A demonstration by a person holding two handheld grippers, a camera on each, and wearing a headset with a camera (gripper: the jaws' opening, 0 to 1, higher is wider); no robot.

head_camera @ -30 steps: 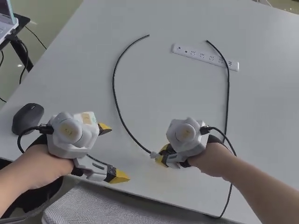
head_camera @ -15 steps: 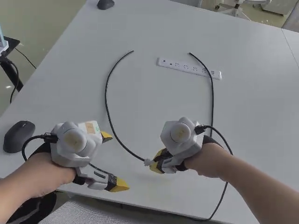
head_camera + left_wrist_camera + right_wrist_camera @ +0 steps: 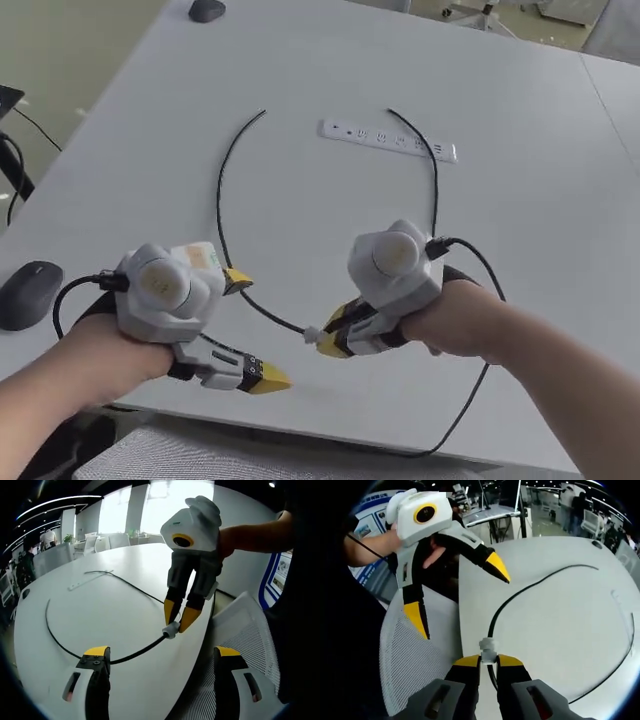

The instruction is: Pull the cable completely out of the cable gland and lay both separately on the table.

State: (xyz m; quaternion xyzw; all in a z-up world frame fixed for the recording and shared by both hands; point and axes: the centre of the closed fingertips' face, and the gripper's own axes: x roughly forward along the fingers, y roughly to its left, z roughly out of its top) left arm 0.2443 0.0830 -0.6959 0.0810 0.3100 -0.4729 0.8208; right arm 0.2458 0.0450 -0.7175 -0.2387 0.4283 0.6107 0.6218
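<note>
A long black cable (image 3: 222, 190) curves across the white table (image 3: 520, 180), and its near end sits in a small white cable gland (image 3: 313, 333). My right gripper (image 3: 328, 338) is shut on the cable gland (image 3: 488, 648) just over the table's near edge. From there the cable (image 3: 520, 597) runs off between its jaws. My left gripper (image 3: 254, 330) stands open to the left, one jaw over the cable and the other past the table edge. In the left gripper view the cable (image 3: 135, 650) leads from the gland (image 3: 171, 629) under my open left gripper (image 3: 162, 652), opposite the right gripper (image 3: 180, 620).
A white power strip (image 3: 388, 138) lies at the back with a black cord (image 3: 430, 170) running toward me. One dark mouse (image 3: 30, 293) sits at the left edge, another mouse (image 3: 207, 10) far back. A mesh chair (image 3: 150, 462) stands below the near table edge.
The head camera has tilted, so the whole picture shifted. My left gripper has edged right until its upper jaw is over the cable. The right gripper stays shut on the gland.
</note>
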